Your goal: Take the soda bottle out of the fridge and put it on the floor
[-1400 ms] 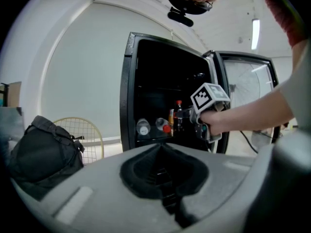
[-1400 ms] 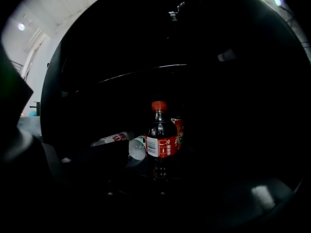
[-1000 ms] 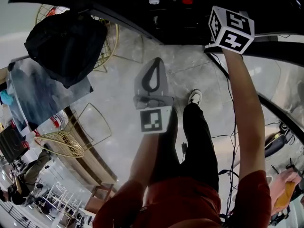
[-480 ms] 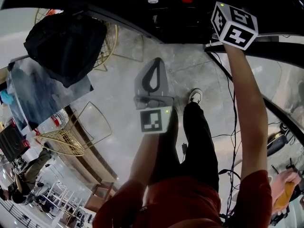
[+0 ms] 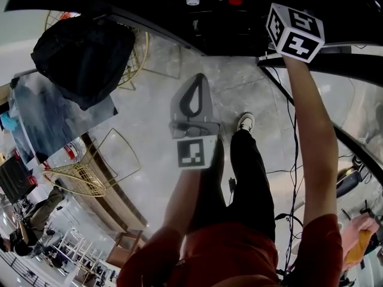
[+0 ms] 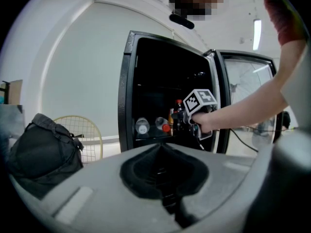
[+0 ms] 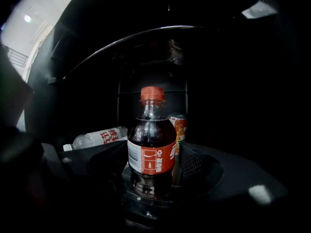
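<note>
The dark cola soda bottle (image 7: 151, 149) with its red cap and red label stands upright, cap to the top of the frame, inside the black fridge (image 6: 146, 81), between the wide-set jaws of my right gripper (image 7: 153, 166). The left pad sits at the label and a sliver of gap shows on the right. Since a second ago, that gripper's marker cube has edged slightly up and right in the head view. My bare right forearm (image 5: 311, 130) reaches straight in. My left gripper (image 5: 197, 79) hangs closed and empty over the grey floor (image 5: 149, 118).
</note>
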Demonstrator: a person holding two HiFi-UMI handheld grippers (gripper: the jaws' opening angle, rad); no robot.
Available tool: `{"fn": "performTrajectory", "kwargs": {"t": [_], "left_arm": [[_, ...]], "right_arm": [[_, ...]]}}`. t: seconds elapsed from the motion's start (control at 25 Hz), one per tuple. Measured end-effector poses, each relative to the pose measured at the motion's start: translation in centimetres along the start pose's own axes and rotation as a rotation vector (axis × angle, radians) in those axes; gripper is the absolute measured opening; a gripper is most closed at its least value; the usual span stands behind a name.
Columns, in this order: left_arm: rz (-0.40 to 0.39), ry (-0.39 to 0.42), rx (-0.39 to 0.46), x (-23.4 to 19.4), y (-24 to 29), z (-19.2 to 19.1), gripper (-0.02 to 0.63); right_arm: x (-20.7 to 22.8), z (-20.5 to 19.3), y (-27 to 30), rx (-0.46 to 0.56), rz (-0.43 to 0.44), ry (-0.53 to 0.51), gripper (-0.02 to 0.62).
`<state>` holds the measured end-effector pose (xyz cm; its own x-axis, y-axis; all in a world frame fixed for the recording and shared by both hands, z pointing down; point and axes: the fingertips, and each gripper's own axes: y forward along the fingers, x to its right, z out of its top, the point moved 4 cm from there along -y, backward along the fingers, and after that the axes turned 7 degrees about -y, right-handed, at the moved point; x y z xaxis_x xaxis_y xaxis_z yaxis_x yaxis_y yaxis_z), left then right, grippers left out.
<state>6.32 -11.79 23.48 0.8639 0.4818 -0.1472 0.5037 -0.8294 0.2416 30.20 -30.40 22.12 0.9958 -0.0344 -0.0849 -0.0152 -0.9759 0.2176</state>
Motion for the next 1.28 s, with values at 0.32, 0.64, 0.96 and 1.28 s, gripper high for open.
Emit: {"fn": "performTrajectory", "kwargs": {"t": [0.32,0.64,0.96,1.28], "left_arm": [[0.005,-0.001,-0.004,0.0,0.0,-0.3,0.0],[0.005,0.003,-0.01,-0.1,0.0,-0.4,0.0],[0.009,0.009,-0.003,0.1,0.0,-0.3,0.0],[0.016,0.01,0.004,0.5,-0.4,0.1,0.0]], "right_arm": [[-0.3,-0.5,0.1,-0.006,0.032,-0.02,0.298],[-0.3,-0.4,0.1,0.004,0.026,-0.02,0.298],[-0.3,-0.5,0.0,0.0,0.042,-0.021,0.298],[-0.5,-0.7,-1.7,-0.013,0.057,-0.016,0.296]]}}
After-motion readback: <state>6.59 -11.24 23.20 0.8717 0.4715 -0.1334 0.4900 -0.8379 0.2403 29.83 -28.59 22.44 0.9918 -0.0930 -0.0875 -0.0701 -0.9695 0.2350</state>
